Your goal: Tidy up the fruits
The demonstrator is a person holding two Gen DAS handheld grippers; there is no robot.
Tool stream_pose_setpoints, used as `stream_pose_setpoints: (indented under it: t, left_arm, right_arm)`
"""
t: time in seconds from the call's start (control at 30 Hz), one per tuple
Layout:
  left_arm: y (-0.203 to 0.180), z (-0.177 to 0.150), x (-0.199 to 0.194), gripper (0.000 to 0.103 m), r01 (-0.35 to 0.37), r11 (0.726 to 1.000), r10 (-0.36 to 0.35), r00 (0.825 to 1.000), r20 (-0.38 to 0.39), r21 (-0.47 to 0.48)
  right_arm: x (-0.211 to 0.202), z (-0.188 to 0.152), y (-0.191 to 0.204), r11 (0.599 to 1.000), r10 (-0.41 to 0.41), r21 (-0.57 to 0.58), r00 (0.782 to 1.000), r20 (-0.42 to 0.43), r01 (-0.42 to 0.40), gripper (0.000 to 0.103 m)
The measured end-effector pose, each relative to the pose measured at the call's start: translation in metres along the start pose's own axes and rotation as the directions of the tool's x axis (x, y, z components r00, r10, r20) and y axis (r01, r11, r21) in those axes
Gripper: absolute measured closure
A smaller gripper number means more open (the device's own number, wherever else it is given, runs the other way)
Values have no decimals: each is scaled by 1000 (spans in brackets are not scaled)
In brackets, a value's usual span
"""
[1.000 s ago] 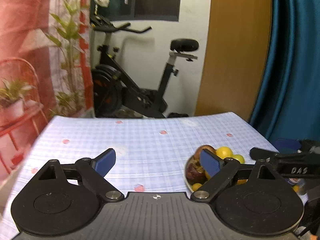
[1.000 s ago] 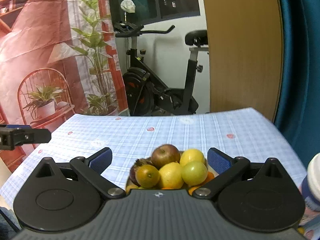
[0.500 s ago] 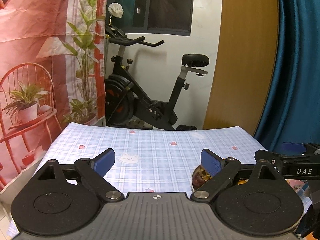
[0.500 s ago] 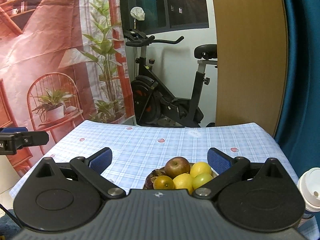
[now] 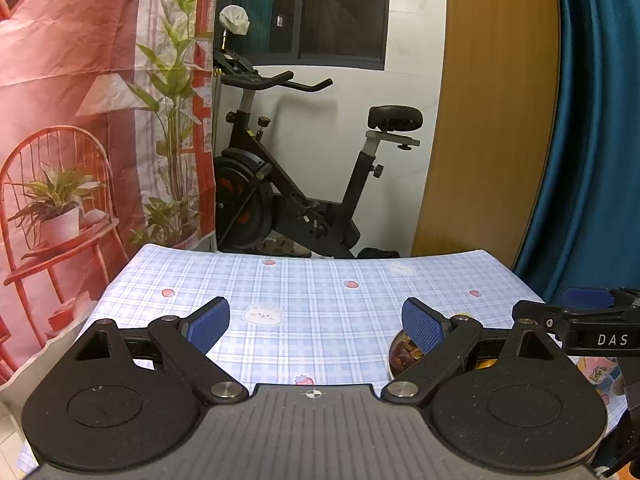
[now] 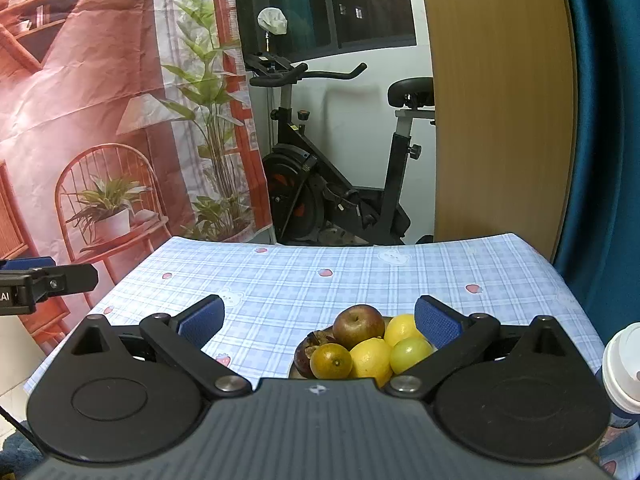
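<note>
Fruits (image 6: pixel 370 344) piled — jaws wide, empty

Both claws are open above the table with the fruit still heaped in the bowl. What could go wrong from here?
1. The fruit is heaped: pulling the apple off the top may send a lemon rolling off the bowl.
2. The white-lidded bottle stands close beside the right claw; a sideways swing could topple it.
3. The left claw sees the bowl half hidden, so its reach may misjudge.

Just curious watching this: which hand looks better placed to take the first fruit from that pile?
The right. Its tongs stand open straight before the fruit pile. The left tongs face bare tablecloth.
</note>
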State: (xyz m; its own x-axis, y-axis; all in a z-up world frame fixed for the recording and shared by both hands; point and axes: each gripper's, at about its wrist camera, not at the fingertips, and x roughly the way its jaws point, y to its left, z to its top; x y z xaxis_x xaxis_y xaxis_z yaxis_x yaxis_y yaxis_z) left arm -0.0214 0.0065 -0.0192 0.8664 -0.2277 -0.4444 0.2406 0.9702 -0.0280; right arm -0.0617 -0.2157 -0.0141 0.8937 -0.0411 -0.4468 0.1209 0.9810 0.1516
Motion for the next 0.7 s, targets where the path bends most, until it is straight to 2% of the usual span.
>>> stream_pose_setpoints:
  t: [0.7]
  left_arm:
    - [1,0,-2,8,-4,1000,4,1000,9,-3]
  right_arm:
    - [0,-2,-2,1000,0,2,1000,-4,0,0]
